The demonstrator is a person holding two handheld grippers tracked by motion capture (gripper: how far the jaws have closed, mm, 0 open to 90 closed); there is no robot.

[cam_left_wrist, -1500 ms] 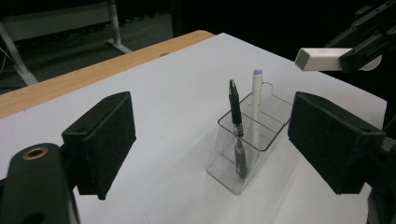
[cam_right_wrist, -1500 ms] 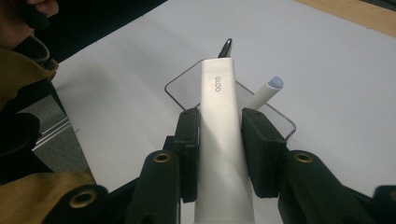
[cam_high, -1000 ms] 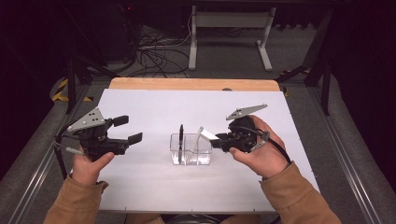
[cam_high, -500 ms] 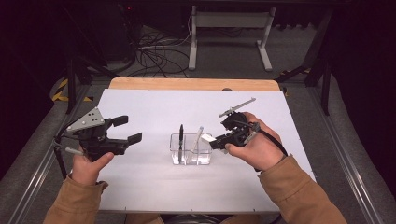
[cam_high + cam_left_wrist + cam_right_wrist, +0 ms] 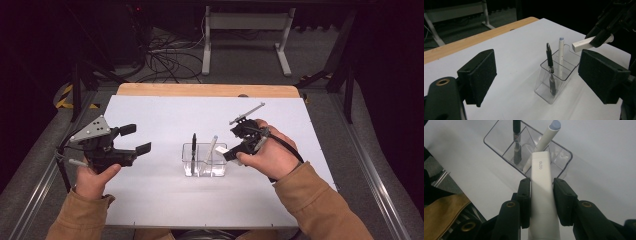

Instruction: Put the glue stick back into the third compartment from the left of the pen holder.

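Right gripper (image 5: pixel 231 150) is tilting its pinched white marker (image 5: pixel 541 180) down over the clear holder (image 5: pixel 205 161) mid-desk; light, stiff, slick, it is gripped mid-barrel, while left gripper (image 5: pixel 135 139) is hanging spread.

The holder (image 5: pixel 559 157) is clear, glossy plastic. The white marker (image 5: pixel 542 187) looks smooth and matt, and the counter (image 5: pixel 165 115) has a matt white top edged with wood.
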